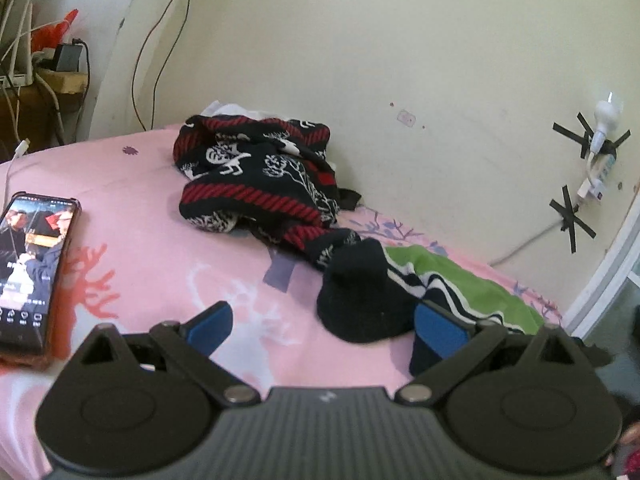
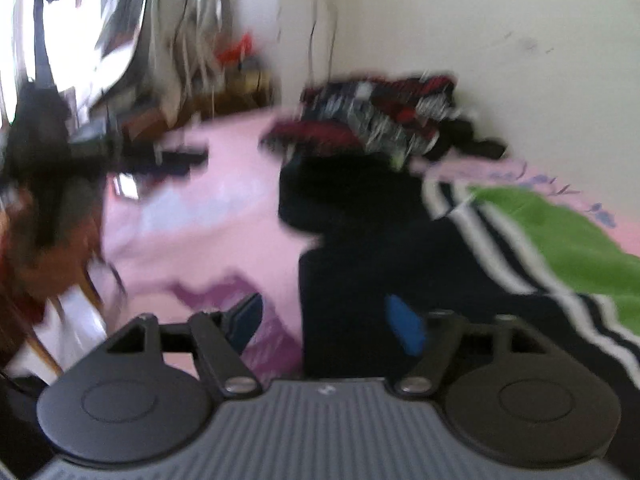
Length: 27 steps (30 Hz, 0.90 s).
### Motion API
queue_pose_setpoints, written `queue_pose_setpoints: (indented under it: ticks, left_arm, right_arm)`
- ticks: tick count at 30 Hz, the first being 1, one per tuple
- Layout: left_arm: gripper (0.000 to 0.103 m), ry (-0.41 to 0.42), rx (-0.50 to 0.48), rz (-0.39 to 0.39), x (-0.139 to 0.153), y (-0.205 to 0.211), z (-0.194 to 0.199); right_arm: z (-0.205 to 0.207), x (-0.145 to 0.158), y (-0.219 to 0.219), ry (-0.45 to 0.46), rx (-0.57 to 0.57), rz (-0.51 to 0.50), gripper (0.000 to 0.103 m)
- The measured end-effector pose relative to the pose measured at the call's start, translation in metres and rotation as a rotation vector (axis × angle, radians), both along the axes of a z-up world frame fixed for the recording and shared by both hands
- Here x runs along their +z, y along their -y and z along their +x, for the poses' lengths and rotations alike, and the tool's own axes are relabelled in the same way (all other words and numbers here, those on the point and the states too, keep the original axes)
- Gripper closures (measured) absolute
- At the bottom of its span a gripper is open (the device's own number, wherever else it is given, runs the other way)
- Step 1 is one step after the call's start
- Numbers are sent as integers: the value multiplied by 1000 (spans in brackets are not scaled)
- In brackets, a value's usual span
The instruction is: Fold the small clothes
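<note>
Left gripper (image 1: pixel 324 328) spread wide over the pink bed (image 1: pixel 160 256), black hat (image 1: pixel 362 296) just ahead, right gripper (image 2: pixel 326 322) spread too, blurry, striped green shirt (image 1: pixel 472 288) at the bed's right edge, phone (image 1: pixel 32 268) at the left edge.

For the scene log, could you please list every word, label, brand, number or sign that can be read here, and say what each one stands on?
No text can be read.
Phone screen: small overlay characters, too small to read.
Left gripper body: a small pale mark, not legible.
Wall plug: a label, too small to read.
Patterned knit garment: pictures only, no words.
Right wrist view: too blurred to read anything.
</note>
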<state>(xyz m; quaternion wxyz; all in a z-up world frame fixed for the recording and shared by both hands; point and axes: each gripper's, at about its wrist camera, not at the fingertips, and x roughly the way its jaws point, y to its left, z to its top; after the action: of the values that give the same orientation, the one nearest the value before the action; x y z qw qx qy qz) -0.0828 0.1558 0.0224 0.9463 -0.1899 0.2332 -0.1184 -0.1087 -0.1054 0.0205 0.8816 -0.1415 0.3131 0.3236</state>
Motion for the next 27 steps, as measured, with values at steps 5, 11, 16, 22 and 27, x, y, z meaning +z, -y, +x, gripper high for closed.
queue_pose_setpoints:
  ticks: [5, 11, 16, 22, 27]
  left_arm:
    - [2, 10, -46, 15, 4, 11, -1]
    - [2, -3, -158, 31, 4, 51, 19]
    - [2, -1, -233, 75, 0, 81, 21]
    - [2, -42, -262, 84, -7, 91, 27]
    - [2, -44, -260, 84, -7, 91, 23]
  right_arm:
    - [21, 42, 50, 121, -174, 155, 103]
    - [83, 39, 152, 122, -642, 152, 96]
    - [59, 36, 164, 133, -636, 219, 61]
    - [9, 43, 95, 251, -308, 97, 52]
    - [16, 2, 56, 278, -243, -168, 99]
